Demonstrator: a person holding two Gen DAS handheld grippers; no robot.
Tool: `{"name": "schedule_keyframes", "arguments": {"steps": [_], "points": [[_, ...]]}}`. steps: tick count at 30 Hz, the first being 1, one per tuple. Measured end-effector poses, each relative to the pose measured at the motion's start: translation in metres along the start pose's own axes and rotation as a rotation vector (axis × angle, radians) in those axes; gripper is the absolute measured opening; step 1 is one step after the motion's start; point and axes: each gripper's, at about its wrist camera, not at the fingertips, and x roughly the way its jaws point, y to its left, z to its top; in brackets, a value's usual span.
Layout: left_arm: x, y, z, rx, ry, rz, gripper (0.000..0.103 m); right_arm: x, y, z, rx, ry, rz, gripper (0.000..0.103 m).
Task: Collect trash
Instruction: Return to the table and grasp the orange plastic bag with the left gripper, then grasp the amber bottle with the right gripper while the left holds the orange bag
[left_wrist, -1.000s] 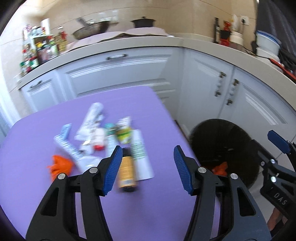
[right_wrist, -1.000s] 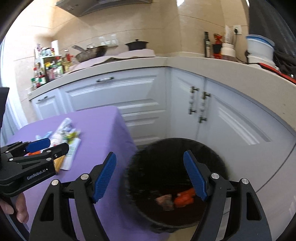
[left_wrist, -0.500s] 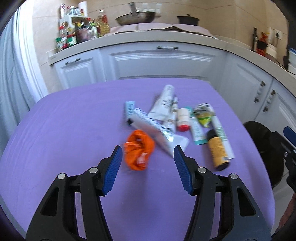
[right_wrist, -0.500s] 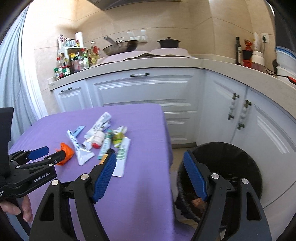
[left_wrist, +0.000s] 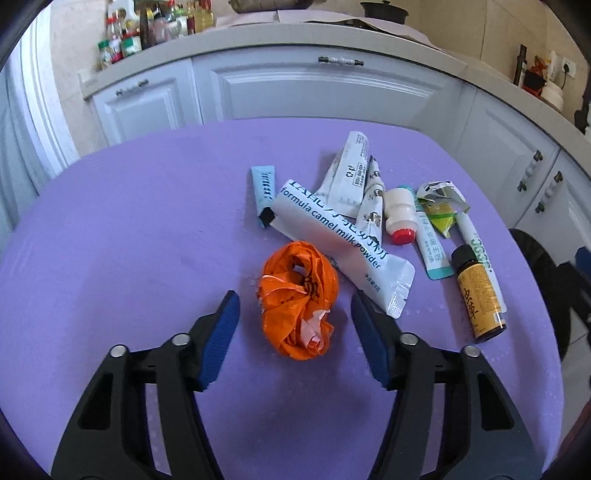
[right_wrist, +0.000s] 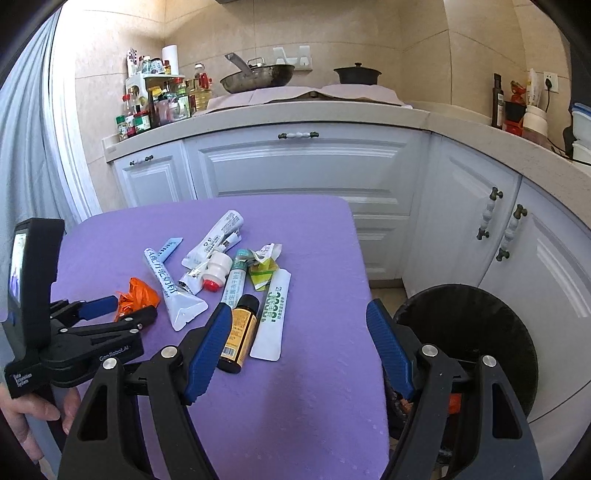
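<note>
A crumpled orange plastic bag (left_wrist: 295, 280) lies on the purple table (left_wrist: 129, 240). My left gripper (left_wrist: 293, 317) straddles it, one blue pad on each side. Its jaws are closing, and the pads stand clear of the bag. Behind the bag lie a white milk-powder sachet (left_wrist: 332, 236), a small white bottle with a red cap (left_wrist: 399, 214), several tubes and sachets, and an amber bottle (left_wrist: 478, 291). In the right wrist view my right gripper (right_wrist: 298, 310) hangs open and empty over the table's right edge, with the amber bottle (right_wrist: 240, 332) just beyond its left finger.
A black trash bin (right_wrist: 480, 332) stands on the floor right of the table, with orange scraps inside. White cabinets and a counter with bottles, a pan and a pot run behind. A hand (right_wrist: 37, 410) holds the left gripper at lower left.
Both grippers have swung left, away from the bin and over the table. The left one has come down around the orange bag and its jaws have narrowed slightly.
</note>
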Motion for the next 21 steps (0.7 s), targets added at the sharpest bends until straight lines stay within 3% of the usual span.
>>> {"name": "schedule_keyframes", "arguments": {"steps": [2, 9, 13, 18, 21], "points": [[0.002, -0.001, 0.0, 0.007, 0.006, -0.008, 0.043, 0.004, 0.001, 0.0, -0.003, 0.012, 0.004, 0.073], [-0.002, 0.003, -0.002, 0.002, -0.007, -0.02, 0.041, 0.014, 0.01, 0.0, -0.022, 0.046, 0.018, 0.073], [-0.013, 0.011, -0.006, 0.005, -0.039, 0.013, 0.041, 0.02, 0.021, -0.003, -0.041, 0.072, 0.03, 0.073], [-0.024, 0.031, -0.011, -0.016, -0.056, 0.043, 0.041, 0.027, 0.031, -0.005, -0.062, 0.105, 0.044, 0.054], [-0.03, 0.046, -0.014, -0.035, -0.059, 0.064, 0.041, 0.033, 0.037, -0.006, -0.073, 0.134, 0.052, 0.05]]}}
